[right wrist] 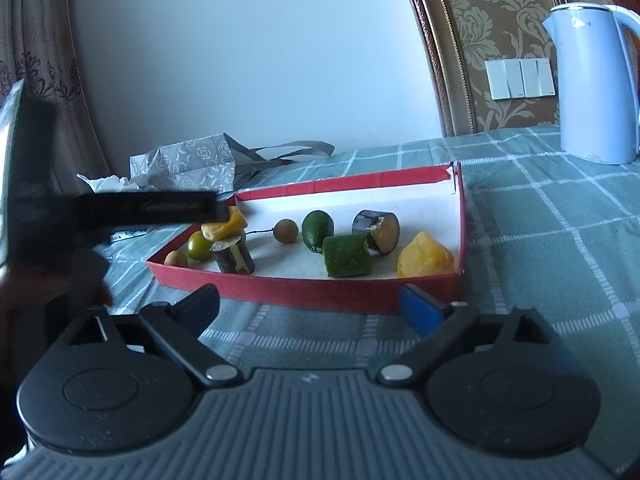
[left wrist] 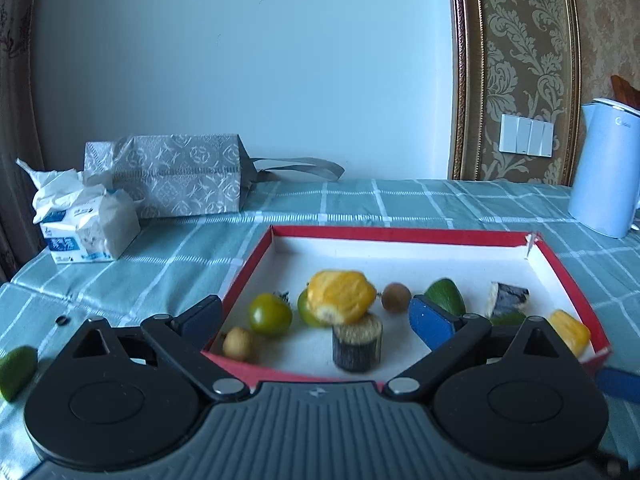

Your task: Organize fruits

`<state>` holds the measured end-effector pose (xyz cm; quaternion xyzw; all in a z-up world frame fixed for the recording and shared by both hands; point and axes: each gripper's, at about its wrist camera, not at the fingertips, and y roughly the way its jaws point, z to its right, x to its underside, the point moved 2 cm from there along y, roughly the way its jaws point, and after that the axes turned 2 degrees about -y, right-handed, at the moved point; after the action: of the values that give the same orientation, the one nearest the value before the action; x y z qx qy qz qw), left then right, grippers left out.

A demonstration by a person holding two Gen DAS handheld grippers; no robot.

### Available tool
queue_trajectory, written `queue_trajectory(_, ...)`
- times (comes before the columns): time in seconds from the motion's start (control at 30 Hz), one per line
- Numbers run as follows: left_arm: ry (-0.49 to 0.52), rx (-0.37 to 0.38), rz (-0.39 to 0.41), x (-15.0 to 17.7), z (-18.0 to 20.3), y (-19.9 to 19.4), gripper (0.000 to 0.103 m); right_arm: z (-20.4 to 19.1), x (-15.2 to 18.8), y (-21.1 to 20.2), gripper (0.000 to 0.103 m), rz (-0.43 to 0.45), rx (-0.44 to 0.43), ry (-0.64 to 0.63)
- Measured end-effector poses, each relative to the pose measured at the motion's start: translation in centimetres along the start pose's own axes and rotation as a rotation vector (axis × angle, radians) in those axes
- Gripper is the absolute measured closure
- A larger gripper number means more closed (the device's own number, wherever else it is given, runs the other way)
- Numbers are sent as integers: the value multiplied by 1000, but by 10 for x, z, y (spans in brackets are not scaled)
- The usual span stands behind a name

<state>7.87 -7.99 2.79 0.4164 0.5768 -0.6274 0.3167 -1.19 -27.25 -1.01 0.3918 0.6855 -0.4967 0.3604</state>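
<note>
The left claw (left wrist: 316,320) is spread wide over the near wall of the red box (left wrist: 400,235), with a yellow fruit piece (left wrist: 342,295) between its fingers, untouched. The right claw (right wrist: 310,308), spread and empty, hangs above the desk (right wrist: 560,240) at the box's 6 o'clock; a lime wedge (left wrist: 16,370) lies outside at 9 o'clock.

Bare tray (right wrist: 352,200) floor behind fruit; kettle (right wrist: 592,80) far right.

text: none legible | kettle (right wrist: 592,80): logo blurred | tissue pack (left wrist: 86,232): print unreadable
</note>
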Motion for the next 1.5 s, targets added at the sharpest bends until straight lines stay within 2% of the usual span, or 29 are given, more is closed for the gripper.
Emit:
queue_trajectory(0.17,5,-19,-16,16,-11,-17,3,3,0,-1,4,7,5,17)
queue_trajectory(0.23,-3,-27,-33,21,-16,-21,3,4,0,-1,0,8,0,22)
queue_trajectory(0.47,-22,-87,-25,28,-33,-39,3,5,-1,-3,0,27,-13,29)
queue_trajectory(0.83,-77,-65,-5,32,-44,-63,1,5,-2,-4,0,44,3,21)
queue_trajectory(0.97,-87,-33,3,34,-45,-69,1,4,-2,-4,0,44,5,17)
queue_trajectory(1.27,-71,-62,-7,37,-39,-74,1,2,-2,-3,0,38,7,2)
queue_trajectory(1.5,-59,-51,-2,37,-36,-77,1,1,-2,-3,0,39,12,-11)
